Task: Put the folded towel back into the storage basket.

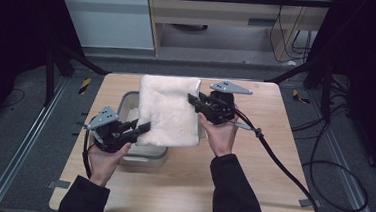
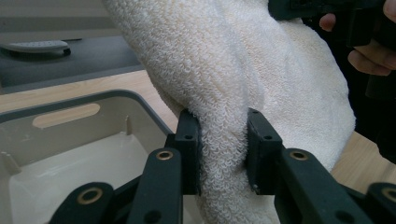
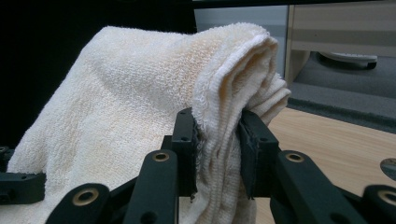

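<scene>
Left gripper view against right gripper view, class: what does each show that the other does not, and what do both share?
Left gripper view: the pale bin, open and lying below the towel, plus fingers of the person's other hand at top right. Right gripper view: the towel's layered folded edge pinched between the jaws of the right tool. Both: the cream towel clamped between black jaws, over the wooden table; the left tool grips it too.

A light wooden table carries a grey-rimmed, pale plastic bin.
</scene>
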Demonstrator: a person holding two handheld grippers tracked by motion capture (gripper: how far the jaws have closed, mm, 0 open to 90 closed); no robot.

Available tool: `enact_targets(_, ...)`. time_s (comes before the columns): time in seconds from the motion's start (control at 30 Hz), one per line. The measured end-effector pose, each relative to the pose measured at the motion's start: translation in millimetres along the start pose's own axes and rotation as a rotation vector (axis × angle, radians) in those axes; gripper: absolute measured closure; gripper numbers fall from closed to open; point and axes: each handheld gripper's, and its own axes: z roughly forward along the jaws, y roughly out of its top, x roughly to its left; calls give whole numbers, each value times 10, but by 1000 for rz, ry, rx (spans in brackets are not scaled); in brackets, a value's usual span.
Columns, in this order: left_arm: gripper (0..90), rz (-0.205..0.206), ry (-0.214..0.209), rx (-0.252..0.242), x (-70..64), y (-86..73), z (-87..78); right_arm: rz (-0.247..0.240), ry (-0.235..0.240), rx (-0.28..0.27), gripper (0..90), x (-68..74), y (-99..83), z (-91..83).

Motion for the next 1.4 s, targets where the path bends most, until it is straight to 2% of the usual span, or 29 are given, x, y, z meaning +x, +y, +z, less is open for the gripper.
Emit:
enact_targets(0.4, 695, -26, 22, -8, 172, -10, -168, -10, 7, 13, 704, 185, 60, 210)
enact_targets(0.77, 695, -36, 46, -6, 289, -18, -288, 6, 27, 10, 704, 300, 53, 360)
enact_targets(0.93, 695, -24, 67, 8, 302, -33, -289, 16, 31, 11, 703, 306, 21, 414)
enact_targets(1.13, 695, -36, 77, 18, 361, -58, -284, 31, 38, 17, 704, 296, -21, 510)
enact_targets(1.4, 694, -61, 95, 27, 477, -88, -310, 7, 24, 27, 703, 380, -22, 636)
